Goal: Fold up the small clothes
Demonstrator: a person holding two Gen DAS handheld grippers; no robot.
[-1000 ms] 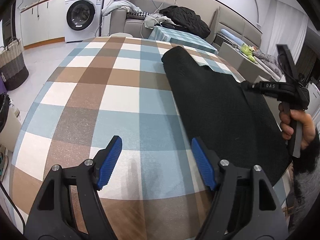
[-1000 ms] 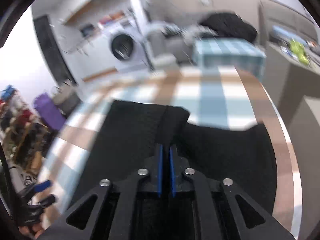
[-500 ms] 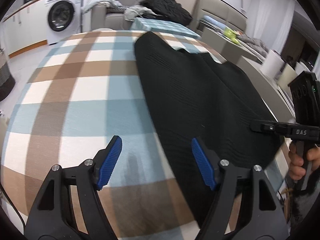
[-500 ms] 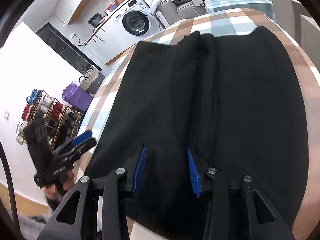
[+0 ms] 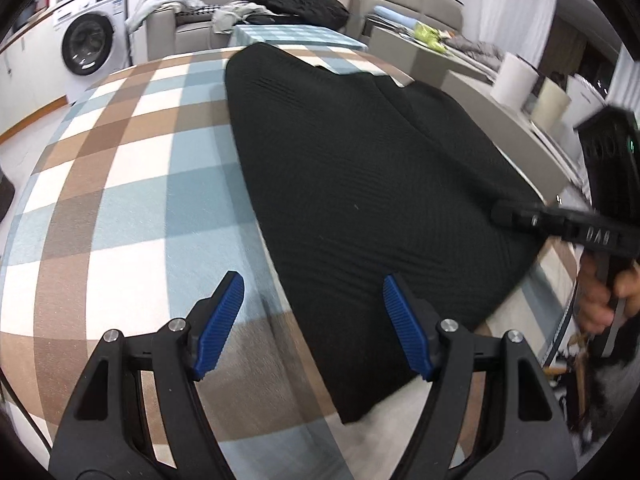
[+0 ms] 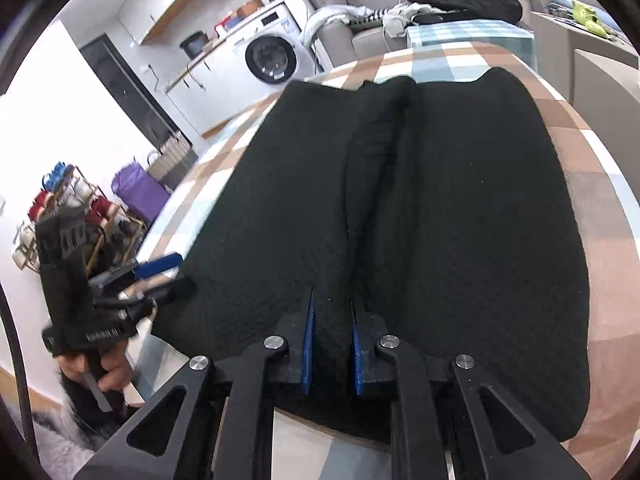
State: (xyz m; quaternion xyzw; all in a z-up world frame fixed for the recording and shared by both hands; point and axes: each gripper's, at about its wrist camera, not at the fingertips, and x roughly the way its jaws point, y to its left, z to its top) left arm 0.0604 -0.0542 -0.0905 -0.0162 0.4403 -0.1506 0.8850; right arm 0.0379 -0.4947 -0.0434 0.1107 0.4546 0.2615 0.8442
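Downward tilted right gripper closing on black garment, left gripper agape

You've got a black garment, finely ribbed knit, lying on a checked tablecloth of brown, pale blue and white squares. Your left gripper is black with bright blue ridged pads and silver bolts; your right gripper wears the same black and blue. Behind the table you can see a white washing machine with a dark round door, a beige-grey sofa carrying a black heap, a purple bag, and something lime yellow on the grey counter.
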